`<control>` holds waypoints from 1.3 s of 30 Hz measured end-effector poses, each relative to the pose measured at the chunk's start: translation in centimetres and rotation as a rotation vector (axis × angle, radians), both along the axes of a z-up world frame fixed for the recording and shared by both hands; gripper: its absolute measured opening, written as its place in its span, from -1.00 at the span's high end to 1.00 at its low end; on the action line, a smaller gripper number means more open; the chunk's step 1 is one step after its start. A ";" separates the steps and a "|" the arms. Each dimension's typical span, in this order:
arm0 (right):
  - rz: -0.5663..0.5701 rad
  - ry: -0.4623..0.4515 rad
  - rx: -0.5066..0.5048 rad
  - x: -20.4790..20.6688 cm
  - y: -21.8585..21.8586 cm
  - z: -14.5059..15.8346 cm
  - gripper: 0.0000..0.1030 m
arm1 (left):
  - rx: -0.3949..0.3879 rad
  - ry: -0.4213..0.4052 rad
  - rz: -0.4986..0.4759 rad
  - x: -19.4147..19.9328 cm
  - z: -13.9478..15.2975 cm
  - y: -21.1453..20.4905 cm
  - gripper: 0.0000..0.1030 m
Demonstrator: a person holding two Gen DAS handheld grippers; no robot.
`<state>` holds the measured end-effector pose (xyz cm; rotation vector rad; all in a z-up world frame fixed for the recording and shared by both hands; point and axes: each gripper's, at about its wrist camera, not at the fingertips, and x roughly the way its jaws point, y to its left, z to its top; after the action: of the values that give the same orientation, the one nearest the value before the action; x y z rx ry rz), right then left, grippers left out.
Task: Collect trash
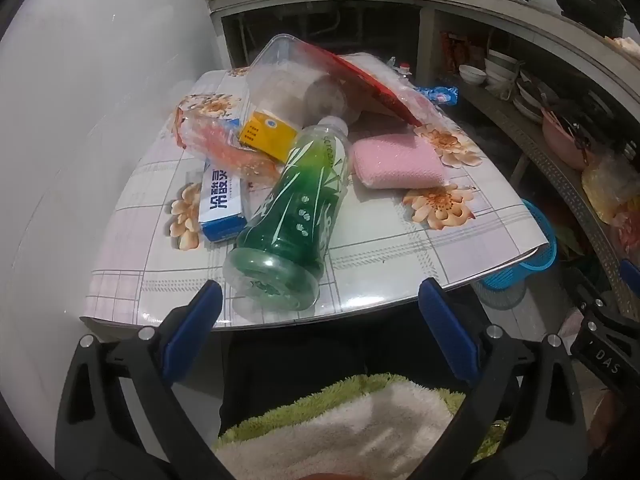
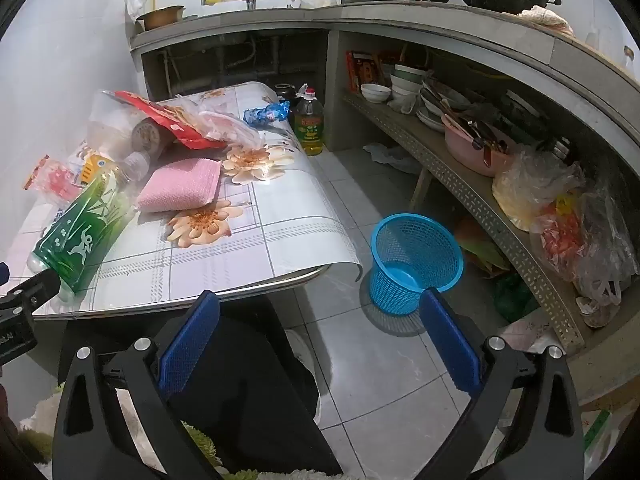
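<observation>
- Left wrist view: left gripper spread wide, nothing between the pads, held short of the near edge of the table.
- Green bottle lies on its side dead ahead of that claw, base toward it and overhanging the table edge slightly, cap end pointing away and a touch right. Long axis runs nearly along the claw's reach, so the jaws would straddle the base across its width.
- Beyond the bottle, left of centre: blue-white box, yellow box, crinkled orange wrapper. Right of centre: pink sponge. Farthest out: clear plastic container with a red packet leaning on it.
- Blue basket only peeks out past the table's right corner, low and right of the claw.
- Right wrist view: right gripper also released and empty, aimed at the floor rather than the table.
- Blue basket stands upright on the tiles just ahead, slightly right of its centreline, looks empty.
- Green bottle sits far left of this claw, and the left gripper is right at its base.
- Judgement: left hand is clearly nearer the bottle; the right is nearer the basket. Likely first pick is the bottle's base end, then carry right and down to the basket.
</observation>
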<state>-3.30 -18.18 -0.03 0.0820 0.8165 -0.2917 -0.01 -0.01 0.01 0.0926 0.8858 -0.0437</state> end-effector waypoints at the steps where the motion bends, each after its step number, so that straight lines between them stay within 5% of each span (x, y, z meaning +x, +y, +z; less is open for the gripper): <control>1: 0.001 0.001 0.000 0.0 0.0 0.0 -0.89 | 0.001 -0.004 -0.002 0.0 0.0 0.0 -0.83; 39: 0.002 -0.003 0.001 0.2 0.1 -0.1 -0.89 | 0.003 -0.017 0.012 0.1 0.4 0.7 -0.83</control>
<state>-3.08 -18.09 -0.11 0.0825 0.8139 -0.2891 0.09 0.65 0.42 0.0907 0.8692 -0.0302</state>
